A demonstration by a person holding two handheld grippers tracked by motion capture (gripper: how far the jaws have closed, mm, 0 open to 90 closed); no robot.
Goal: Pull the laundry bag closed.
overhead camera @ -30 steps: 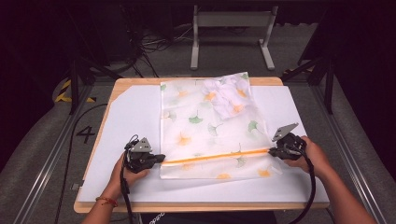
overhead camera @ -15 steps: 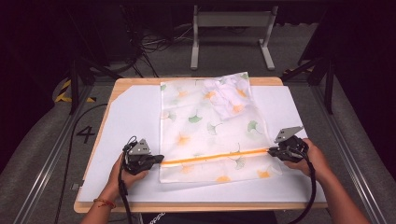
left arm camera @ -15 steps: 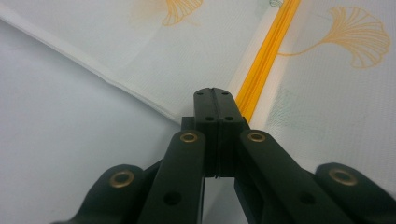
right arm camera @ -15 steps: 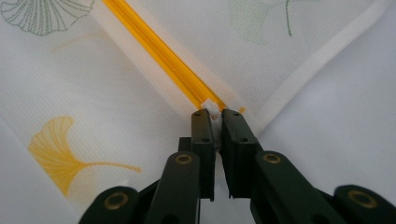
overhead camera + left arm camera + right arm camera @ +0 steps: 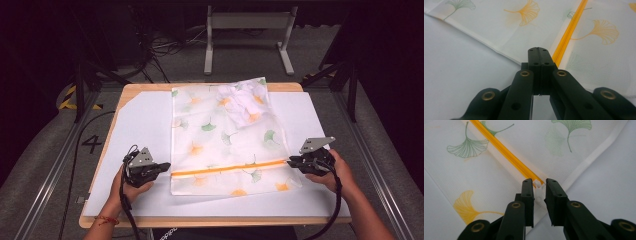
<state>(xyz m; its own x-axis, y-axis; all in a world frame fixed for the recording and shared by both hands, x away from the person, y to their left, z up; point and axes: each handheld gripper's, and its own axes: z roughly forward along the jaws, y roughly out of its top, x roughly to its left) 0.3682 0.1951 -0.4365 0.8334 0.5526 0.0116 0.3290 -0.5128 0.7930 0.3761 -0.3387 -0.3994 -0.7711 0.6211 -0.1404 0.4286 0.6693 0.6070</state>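
A sheer white mesh bag (image 5: 225, 135) printed with green and orange leaves lies flat on the table. An orange zipper (image 5: 227, 168) crosses it near the front. A bunched white item (image 5: 245, 102) shows through its far end. My left gripper (image 5: 167, 167) is at the zipper's left end, its jaws pressed together on the bag's edge (image 5: 538, 50). My right gripper (image 5: 290, 161) is at the zipper's right end. There its jaws (image 5: 539, 182) stand narrowly apart with the white zipper pull (image 5: 538, 192) pinched between them, at the end of the orange zipper (image 5: 504, 151).
A white sheet (image 5: 140, 125) covers the wooden table (image 5: 200, 221), with bare sheet to the left and right of the bag. A metal stand (image 5: 250, 30) and cables sit on the floor beyond the table's far edge.
My right gripper has shifted slightly toward the near edge at the zipper's right end, and the bag's right side has settled flatter. The left gripper has held its place.
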